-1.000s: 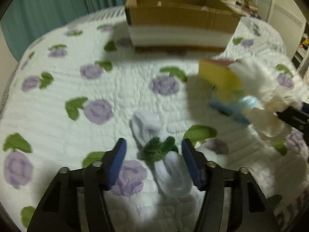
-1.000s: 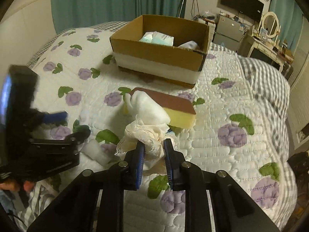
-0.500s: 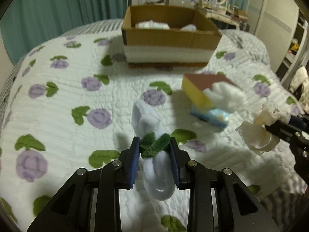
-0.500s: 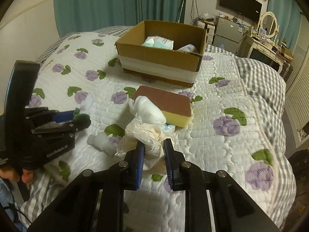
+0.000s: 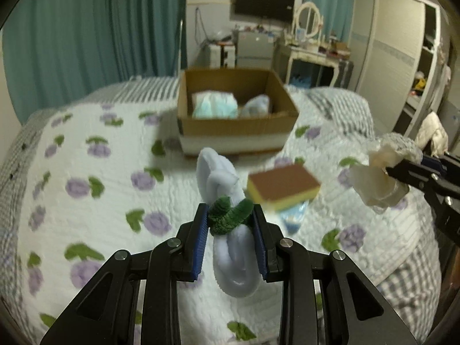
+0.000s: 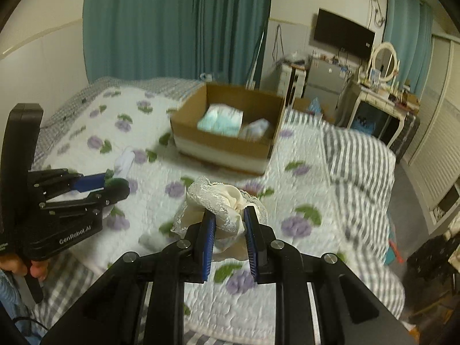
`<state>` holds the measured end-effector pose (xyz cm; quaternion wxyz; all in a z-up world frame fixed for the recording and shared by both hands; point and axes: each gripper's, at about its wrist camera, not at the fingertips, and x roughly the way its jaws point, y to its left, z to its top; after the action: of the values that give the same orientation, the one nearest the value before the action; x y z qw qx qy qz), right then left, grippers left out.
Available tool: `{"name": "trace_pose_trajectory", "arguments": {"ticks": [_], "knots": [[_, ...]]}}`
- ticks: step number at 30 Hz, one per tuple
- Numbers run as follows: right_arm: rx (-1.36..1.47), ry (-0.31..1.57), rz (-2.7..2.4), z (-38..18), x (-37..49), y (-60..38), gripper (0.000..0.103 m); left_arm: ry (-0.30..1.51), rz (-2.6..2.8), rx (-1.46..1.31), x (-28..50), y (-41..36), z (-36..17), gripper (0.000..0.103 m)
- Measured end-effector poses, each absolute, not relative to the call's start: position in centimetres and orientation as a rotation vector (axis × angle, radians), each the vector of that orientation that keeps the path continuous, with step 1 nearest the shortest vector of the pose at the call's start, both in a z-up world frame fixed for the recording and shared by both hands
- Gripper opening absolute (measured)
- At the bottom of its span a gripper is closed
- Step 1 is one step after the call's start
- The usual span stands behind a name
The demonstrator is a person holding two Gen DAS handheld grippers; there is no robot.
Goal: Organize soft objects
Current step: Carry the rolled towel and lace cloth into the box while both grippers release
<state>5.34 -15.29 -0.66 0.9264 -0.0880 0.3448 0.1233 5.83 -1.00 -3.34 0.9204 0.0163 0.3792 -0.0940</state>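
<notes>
Left gripper (image 5: 230, 218): clenched on a pale blue-white plush bundle tied round with a green fuzzy chenille stem (image 5: 228, 220). The blue pads press both sides of the green tie. The bundle is held above the white quilted bedspread printed with purple flowers and green leaves (image 5: 86, 172); one end sticks forward past the fingertips, the other hangs back between the black fingers.

Right gripper (image 6: 228, 224): clenched on a cream fabric bundle with a white lace edge (image 6: 218, 201), also held above the bedspread. In the left wrist view this bundle (image 5: 376, 178) appears at the right edge, gripped by the black tool, well apart from the plush bundle.

Open brown cardboard box with a white band along its base (image 5: 235, 132): stands on the bedspread beyond both grippers. Inside lie a light blue-white soft pack (image 5: 214, 105) and a smaller pale item, blurred.

Yellow rectangular sponge with a brown top face (image 5: 283, 185): lies on the bedspread between box and grippers, resting over a light blue item, too blurred to identify.
</notes>
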Motion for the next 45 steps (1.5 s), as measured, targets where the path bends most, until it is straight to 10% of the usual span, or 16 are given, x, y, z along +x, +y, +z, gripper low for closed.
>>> {"name": "trace_pose_trajectory", "arguments": {"ticks": [21,45], "knots": [[-0.199,0.493,0.278,9.4,20.1,-13.4,0.019,0.597,-0.234,0.108,19.1,-2.2,6.0,0.029],[-0.118,0.693,0.265,-2.7,39.9,-13.6,0.015,0.763,-0.226,0.165,33.6,-6.0,-5.0,0.032]]}}
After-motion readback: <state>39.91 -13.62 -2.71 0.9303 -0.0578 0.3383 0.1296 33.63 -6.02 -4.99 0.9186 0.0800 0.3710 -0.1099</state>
